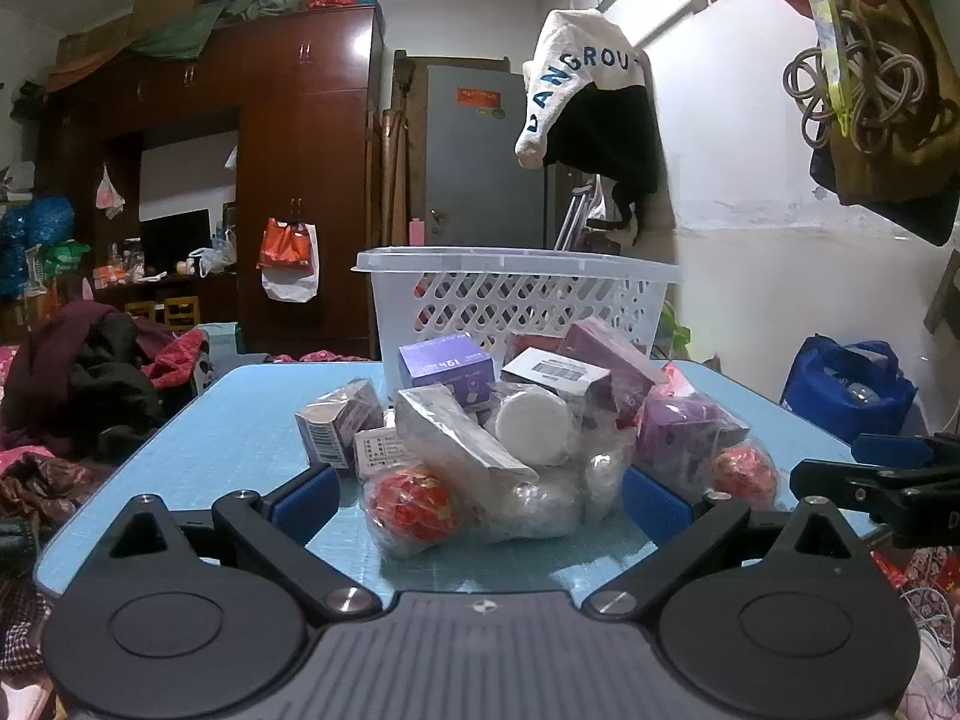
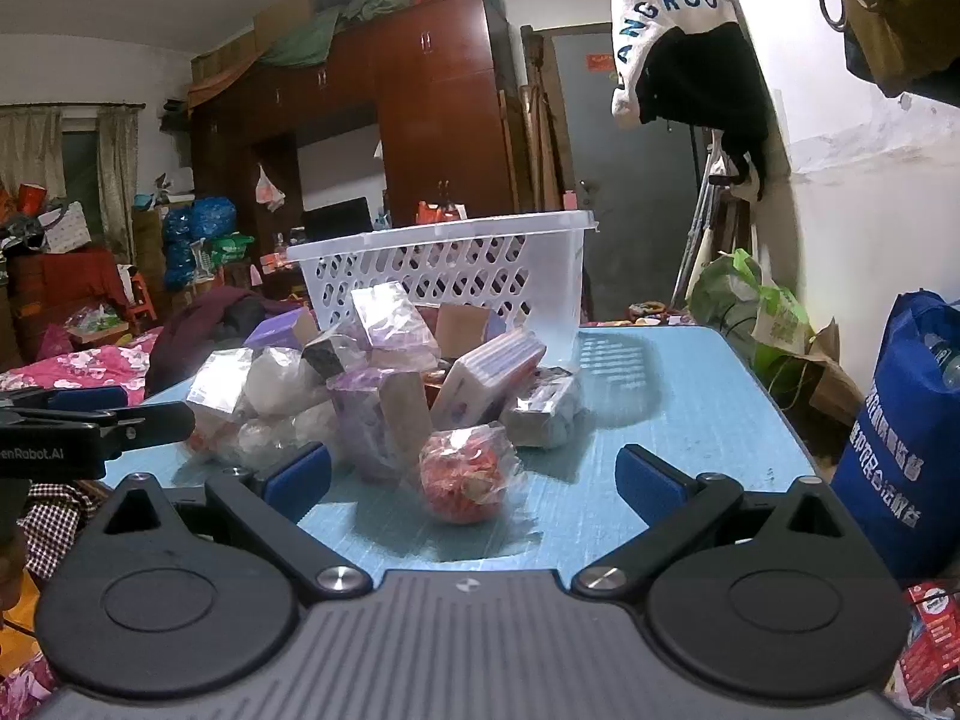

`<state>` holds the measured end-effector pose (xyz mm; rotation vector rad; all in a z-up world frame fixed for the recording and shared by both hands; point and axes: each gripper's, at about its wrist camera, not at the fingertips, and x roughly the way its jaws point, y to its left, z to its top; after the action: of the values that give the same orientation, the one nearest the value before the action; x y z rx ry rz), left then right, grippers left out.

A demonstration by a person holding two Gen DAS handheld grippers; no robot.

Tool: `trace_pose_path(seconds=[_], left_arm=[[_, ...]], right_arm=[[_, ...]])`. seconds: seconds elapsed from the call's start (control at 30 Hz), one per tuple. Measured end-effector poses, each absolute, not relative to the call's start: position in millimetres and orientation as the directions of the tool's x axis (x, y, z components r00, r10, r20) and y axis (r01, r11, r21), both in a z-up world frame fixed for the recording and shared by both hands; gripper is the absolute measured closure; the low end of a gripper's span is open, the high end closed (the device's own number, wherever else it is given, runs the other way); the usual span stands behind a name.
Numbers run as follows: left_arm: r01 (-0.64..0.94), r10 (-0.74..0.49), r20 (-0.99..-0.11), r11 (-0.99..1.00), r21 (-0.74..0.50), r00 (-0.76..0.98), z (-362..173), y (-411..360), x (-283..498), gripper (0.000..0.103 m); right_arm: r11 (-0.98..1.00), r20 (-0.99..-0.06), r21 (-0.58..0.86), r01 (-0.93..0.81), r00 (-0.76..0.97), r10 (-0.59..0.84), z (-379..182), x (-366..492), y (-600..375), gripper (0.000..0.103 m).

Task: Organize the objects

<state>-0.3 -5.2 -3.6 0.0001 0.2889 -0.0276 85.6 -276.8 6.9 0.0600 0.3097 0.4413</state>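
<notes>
Holding both tongs just above the near edge of the blue table, I keep each pair spread wide, with nothing clamped. My left gripper has its blue pads on either side of the near end of the heap of wrapped goods; a red ball in clear film lies between the pads, not touched as far as I can tell. My right gripper stands likewise apart, and a second red ball in film lies between its pads, clear of both. Each tong shows in the other's view: the right one at the left tong's right edge, the left one at the right tong's left edge, both beside the heap.

Beyond the balls the heap rises: a silver packet, a round white lid, purple boxes and a white striped pack, all touching or overlapping, so the farther pieces are partly hidden by the nearer.

Behind the heap, at the table's far end, stands the white lattice basket, upright; I cannot tell what is inside.

Farther off: a blue bag to my right beside the table, piled clothes to my left, a brown wardrobe and a grey door.
</notes>
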Motion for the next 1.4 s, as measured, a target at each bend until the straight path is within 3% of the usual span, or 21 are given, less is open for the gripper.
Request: trace_pose_path(seconds=[1.17,1.4], left_arm=[[0.038,-0.039,-0.286,0.999,-0.009,0.957,-2.7,-5.9,-0.5,0.002],[0.038,-0.035,-0.251,0.999,0.009,0.967,-0.9,-7.0,-3.9,0.0]], right_arm=[[0.895,-0.29,0.146,-0.422,0.847,0.446,4.9,86.8,-281.7,0.0],[0.894,-0.29,0.14,-0.425,0.846,0.448,4.2,86.4,-281.0,0.0]])
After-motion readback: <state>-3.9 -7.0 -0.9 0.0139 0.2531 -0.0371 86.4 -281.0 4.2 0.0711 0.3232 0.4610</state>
